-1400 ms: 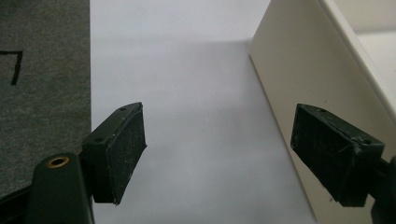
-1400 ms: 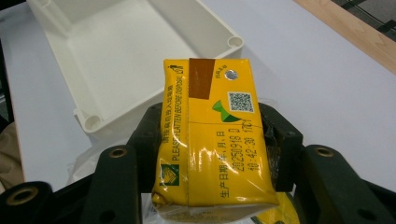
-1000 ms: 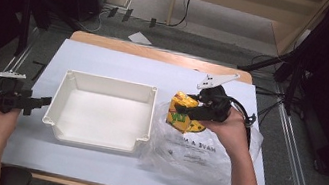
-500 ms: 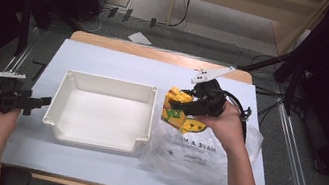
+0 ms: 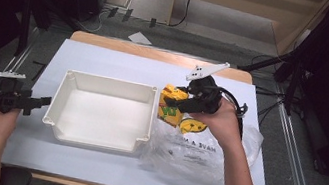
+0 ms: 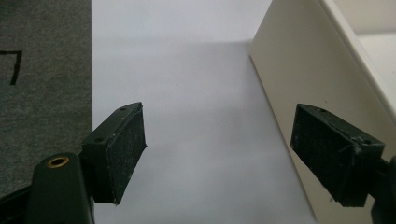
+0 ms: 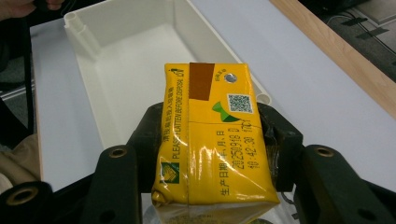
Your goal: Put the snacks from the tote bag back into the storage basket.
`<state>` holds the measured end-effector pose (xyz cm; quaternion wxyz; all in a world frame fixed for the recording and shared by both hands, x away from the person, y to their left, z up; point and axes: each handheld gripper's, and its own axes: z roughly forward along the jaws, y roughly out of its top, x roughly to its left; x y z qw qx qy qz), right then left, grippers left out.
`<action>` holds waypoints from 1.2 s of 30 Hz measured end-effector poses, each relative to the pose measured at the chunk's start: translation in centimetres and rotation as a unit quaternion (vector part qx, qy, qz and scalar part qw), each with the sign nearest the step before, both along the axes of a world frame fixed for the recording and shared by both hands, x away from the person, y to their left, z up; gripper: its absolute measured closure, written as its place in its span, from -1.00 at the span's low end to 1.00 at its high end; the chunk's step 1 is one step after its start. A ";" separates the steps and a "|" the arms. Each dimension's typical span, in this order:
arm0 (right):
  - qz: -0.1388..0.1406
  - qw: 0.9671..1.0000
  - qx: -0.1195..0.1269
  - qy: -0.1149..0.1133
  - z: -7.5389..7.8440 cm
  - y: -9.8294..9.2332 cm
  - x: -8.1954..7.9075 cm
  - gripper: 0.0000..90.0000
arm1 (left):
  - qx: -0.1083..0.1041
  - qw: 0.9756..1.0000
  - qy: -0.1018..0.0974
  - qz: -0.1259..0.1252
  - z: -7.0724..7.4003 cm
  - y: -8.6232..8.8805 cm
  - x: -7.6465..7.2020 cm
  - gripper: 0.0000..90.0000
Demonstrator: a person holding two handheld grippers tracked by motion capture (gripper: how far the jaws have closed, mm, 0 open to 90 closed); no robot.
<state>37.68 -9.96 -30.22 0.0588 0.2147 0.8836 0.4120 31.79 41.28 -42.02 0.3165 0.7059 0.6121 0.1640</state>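
Observation:
A yellow drink carton [image 7: 210, 135] with printed text and a QR code sits between the black jaws of my right gripper [image 7: 212, 140], which is shut on it. In the high view the carton [image 5: 170, 104] hangs just right of the white tray's [image 5: 103, 82] right wall, above a clear plastic bag [image 5: 193, 153], with the right gripper [image 5: 181, 104] pointing left. My left gripper [image 5: 44, 101] rests at the table's left edge, jaws open and empty, beside the tray's left wall [image 6: 299, 70]. Its pads [image 6: 123, 149] stand wide apart over the white table.
The plastic bag holds another yellow item [image 5: 192, 126] under the right hand. The white tray's inside [image 7: 135, 65] holds nothing. A wooden table edge [image 7: 336, 60] runs along the far side. Dark floor [image 6: 42, 93] lies left of the table.
The right gripper has carried the yellow carton a little to the left, toward the tray's right wall. The left gripper has stayed put.

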 end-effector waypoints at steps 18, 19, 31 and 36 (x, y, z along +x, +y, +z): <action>0.022 1.000 0.006 -0.006 0.5 2.5 0.4 0.15 | -0.003 1.000 0.001 0.000 0.0 0.2 0.0 -0.58; 0.023 1.000 0.007 -0.005 0.6 2.6 0.4 0.15 | -0.003 1.000 0.001 0.000 0.0 0.2 0.0 -0.58; 0.035 0.999 0.010 -0.006 0.4 4.3 0.7 0.15 | -0.002 1.000 0.002 0.000 -0.1 0.2 0.0 -0.58; 0.039 0.999 0.012 -0.006 0.4 5.0 0.8 0.15 | -0.004 1.000 0.001 -0.001 0.0 0.2 0.0 -0.58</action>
